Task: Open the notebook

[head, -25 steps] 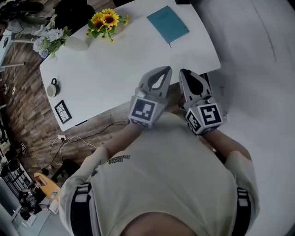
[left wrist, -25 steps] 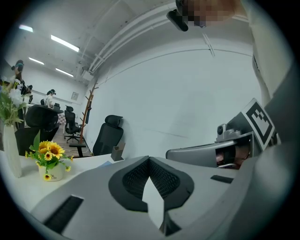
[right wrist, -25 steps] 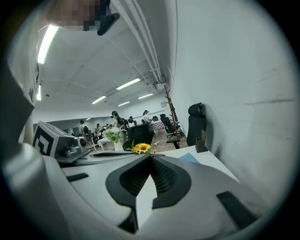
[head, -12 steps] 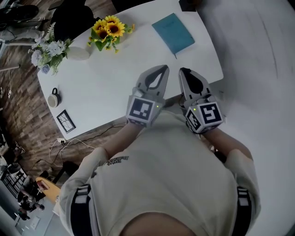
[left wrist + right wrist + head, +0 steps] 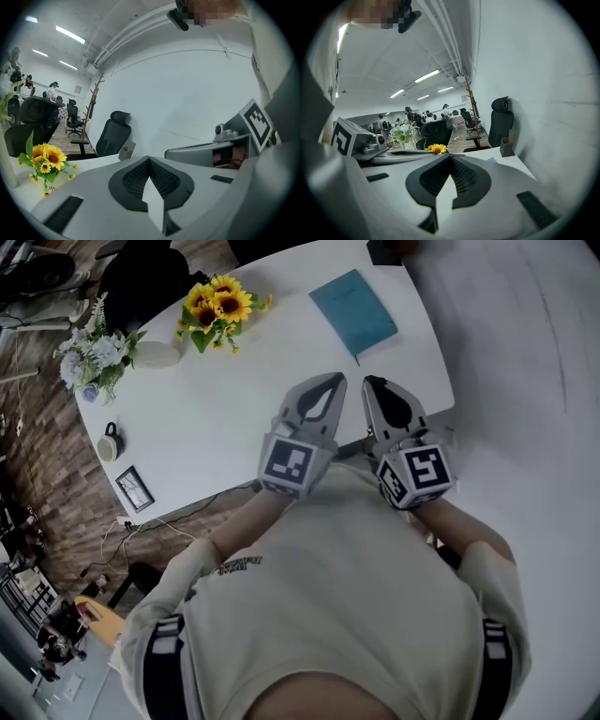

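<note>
A teal notebook [image 5: 353,310] lies closed near the far right corner of the white table [image 5: 234,399]. My left gripper [image 5: 333,379] hovers over the table's near edge, shut with nothing in it. My right gripper [image 5: 373,382] is right beside it, also shut and empty, with its tips at the table's edge. The notebook lies a good way beyond both tips. In the left gripper view the left gripper [image 5: 149,158] shows its pads meeting, and the right gripper's marker cube [image 5: 257,123] is at the right. The right gripper view shows my right gripper [image 5: 451,155] with its pads together.
A bunch of sunflowers [image 5: 220,306] and white flowers [image 5: 94,357] stand at the table's far left. A mug [image 5: 109,442] and a small picture frame [image 5: 134,488] sit at its left end. Cables [image 5: 159,521] trail on the wood floor. A black office chair [image 5: 112,136] stands behind the table.
Both grippers, side by side, have come a little closer to the table and the notebook. Their jaws have stayed shut.
</note>
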A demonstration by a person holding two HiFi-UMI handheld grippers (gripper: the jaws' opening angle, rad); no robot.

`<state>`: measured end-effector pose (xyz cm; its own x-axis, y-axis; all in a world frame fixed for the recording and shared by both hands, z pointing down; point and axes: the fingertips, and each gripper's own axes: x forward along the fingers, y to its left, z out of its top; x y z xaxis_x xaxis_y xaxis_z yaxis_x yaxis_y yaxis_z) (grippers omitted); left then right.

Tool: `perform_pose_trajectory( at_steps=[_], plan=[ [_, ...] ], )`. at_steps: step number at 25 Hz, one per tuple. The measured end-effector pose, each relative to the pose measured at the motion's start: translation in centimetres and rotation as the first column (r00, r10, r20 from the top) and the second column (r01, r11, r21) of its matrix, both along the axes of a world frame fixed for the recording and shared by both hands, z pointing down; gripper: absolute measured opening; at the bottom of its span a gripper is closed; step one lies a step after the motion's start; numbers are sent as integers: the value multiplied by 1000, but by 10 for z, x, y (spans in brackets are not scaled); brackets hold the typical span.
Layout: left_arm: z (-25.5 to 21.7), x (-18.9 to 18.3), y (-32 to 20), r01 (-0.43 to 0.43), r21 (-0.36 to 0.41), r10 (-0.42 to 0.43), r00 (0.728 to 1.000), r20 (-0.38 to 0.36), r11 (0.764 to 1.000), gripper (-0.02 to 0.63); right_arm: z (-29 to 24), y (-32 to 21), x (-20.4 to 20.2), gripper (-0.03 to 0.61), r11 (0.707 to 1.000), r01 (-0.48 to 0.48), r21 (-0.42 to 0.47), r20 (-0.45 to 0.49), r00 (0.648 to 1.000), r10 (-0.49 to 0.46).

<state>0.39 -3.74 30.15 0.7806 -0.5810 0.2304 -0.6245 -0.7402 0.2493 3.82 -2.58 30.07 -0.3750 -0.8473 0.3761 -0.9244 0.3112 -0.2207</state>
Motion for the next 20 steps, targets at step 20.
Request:
perform_pose_trajectory(
  at_steps=[20],
  plan=[
    [32,48,-37,52,-48,-49,997,55,997,8,24,-46,64,5,1000,-2,-11,-41,999,2]
  ],
)
